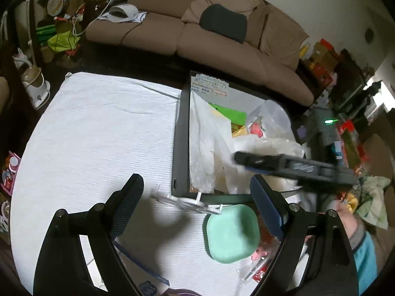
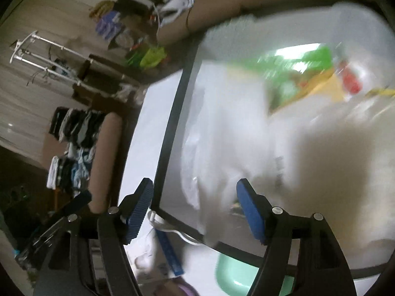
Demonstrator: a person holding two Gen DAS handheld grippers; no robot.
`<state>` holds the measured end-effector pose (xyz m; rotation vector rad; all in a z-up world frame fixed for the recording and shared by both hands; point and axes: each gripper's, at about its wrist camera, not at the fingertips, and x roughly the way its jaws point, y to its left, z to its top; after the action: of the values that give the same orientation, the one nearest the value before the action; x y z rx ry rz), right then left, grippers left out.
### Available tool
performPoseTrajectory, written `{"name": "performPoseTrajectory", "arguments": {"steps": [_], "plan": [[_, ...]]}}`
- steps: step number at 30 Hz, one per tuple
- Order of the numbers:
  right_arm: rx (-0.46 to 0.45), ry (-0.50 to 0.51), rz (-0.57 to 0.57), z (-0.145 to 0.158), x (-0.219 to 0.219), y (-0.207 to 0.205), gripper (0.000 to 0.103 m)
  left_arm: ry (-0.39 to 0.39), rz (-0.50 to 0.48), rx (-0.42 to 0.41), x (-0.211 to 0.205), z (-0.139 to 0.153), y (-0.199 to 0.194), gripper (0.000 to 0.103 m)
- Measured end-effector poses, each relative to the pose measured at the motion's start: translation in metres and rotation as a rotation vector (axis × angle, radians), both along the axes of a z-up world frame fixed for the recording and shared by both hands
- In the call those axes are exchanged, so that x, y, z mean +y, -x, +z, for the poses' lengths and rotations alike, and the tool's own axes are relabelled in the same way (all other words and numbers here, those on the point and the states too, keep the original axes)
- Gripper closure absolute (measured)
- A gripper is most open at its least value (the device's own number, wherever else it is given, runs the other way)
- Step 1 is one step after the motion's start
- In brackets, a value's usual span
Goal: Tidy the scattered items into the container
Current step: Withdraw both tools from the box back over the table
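- Green dish (image 1: 230, 233) sits on the white cloth (image 1: 98, 133) beside the black box (image 1: 181, 133).
- Left gripper (image 1: 197, 209) — jaws wide apart, holding nothing.
- Right gripper (image 2: 193, 212) — jaws wide apart over the box's plastic bags (image 2: 234, 148).

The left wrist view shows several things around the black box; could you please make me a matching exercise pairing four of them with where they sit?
Things:
1. mint green bowl
2. white plastic bag
3. blue ruler
4. white cap

Places:
a. on the sofa
b. inside the black box
c. on the cloth, below the left hand-held gripper
d. just outside the box's near edge

Pairs: 1-d, 2-b, 3-c, 4-a
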<state>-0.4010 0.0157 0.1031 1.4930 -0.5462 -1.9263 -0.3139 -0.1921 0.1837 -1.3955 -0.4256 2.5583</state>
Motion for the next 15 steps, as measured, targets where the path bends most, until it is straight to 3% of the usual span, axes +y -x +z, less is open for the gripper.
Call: {"name": "performPoseTrajectory", "arguments": {"steps": [4,9,15], "plan": [[-0.067,0.037,-0.002,-0.023,-0.030,0.005,0.028,0.023,0.005,0.008,-0.007,-0.002,-0.015,0.016],[-0.060,0.021,-0.015,-0.016,-0.020,0.000,0.026,0.061,0.005,0.034,-0.011,-0.006,-0.042,0.016],[0.153,0.009,-0.003,0.050,0.030,-0.051,0.023,0.172,-0.033,0.062,0.010,-0.016,-0.084,0.016]]}}
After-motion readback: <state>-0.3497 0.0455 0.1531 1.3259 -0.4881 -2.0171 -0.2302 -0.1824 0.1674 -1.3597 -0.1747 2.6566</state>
